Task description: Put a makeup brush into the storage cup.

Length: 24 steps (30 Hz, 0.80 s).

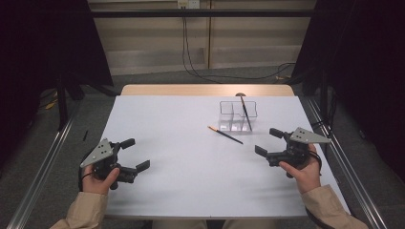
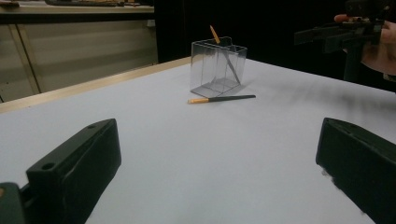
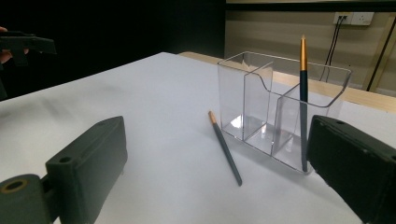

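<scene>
High view gives you the count: two pencils, one clear holder (image 1: 238,114), two grippers, all on one white table (image 1: 181,157). One pencil (image 1: 225,135) lies flat on the table just in front of the holder, its orange end toward your left and its dark tip toward your right gripper (image 1: 270,142). The standing pencil (image 1: 246,112) leans inside the holder, in a compartment on the holder's right side, with its orange end up above the rim. Right gripper view shows the holder split into several compartments, and the flat pencil (image 3: 225,148) lying close beside its near wall without clearly touching it. Your right gripper sits near the table's right edge, jaws spread wide apart and holding nothing, with the flat pencil's tip near them. Your left gripper (image 1: 134,153) is well apart from both pencils, toward the front left of the table, jaws likewise wide apart and empty. Between the two grippers the white surface is bare, and the whole left half of the table is free. The holder stands near the far edge, right of centre.
</scene>
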### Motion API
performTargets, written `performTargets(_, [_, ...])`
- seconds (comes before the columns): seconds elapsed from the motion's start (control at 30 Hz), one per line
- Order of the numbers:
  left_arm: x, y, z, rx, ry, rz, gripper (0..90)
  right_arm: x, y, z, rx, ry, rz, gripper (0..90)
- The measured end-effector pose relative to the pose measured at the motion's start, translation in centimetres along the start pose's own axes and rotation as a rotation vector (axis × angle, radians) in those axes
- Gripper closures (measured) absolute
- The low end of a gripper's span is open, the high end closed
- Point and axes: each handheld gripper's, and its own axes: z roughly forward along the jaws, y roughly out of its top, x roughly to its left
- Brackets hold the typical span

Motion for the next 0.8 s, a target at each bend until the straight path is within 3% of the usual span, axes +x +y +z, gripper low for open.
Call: performTargets(0.8, [0.0, 0.0, 0.1, 0.001, 0.004, -0.006, 0.0, 0.7, -0.9, -2.9, 0.007, -0.007, -0.005, 4.6])
